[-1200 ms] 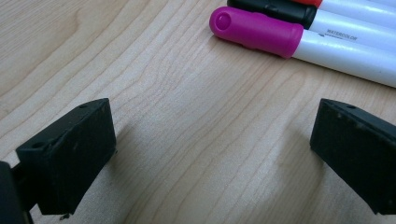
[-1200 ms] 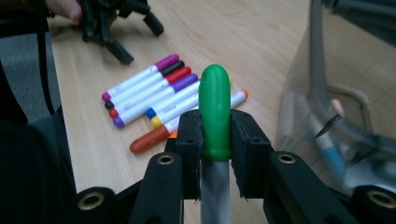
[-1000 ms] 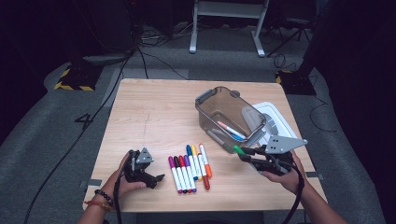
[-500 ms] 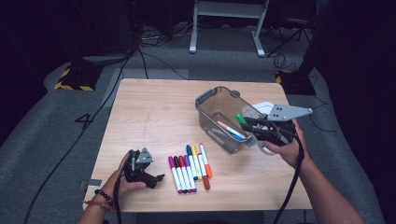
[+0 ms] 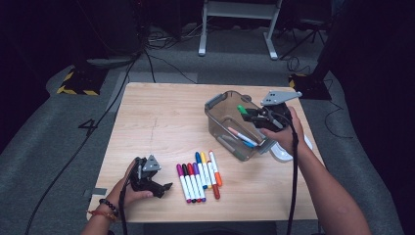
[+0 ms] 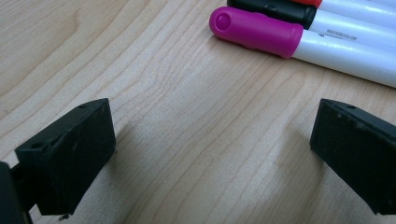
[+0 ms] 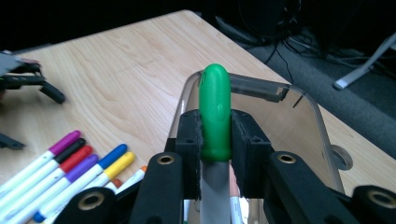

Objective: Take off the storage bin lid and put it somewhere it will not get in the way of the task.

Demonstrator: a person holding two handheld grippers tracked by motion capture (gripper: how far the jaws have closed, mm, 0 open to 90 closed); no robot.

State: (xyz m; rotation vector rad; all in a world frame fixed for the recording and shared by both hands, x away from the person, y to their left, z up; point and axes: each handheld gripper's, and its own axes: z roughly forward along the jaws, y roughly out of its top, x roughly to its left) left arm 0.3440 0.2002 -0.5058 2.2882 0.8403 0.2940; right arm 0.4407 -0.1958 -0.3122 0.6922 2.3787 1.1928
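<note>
My right gripper [image 5: 250, 114] is shut on a green-capped marker [image 7: 215, 112] and holds it over the clear plastic bin [image 5: 221, 104] at the table's right. In the right gripper view the green cap sticks up between the two black pads. Two markers [image 5: 242, 137] lie inside the bin. A row of several markers [image 5: 198, 175] lies on the table in front of the bin. My left gripper [image 5: 155, 186] rests on the table left of that row, open, with bare wood between its jaws and a magenta-capped marker [image 6: 254, 30] just ahead.
A white lid [image 5: 288, 152] lies beside the bin, partly under the right hand. The wooden table [image 5: 161, 117] has free room across its left and far parts. Cables and a stand's legs lie on the dark floor beyond.
The right gripper has carried the green-capped marker up and away from the table's front right to above the bin. The left gripper has stayed put.
</note>
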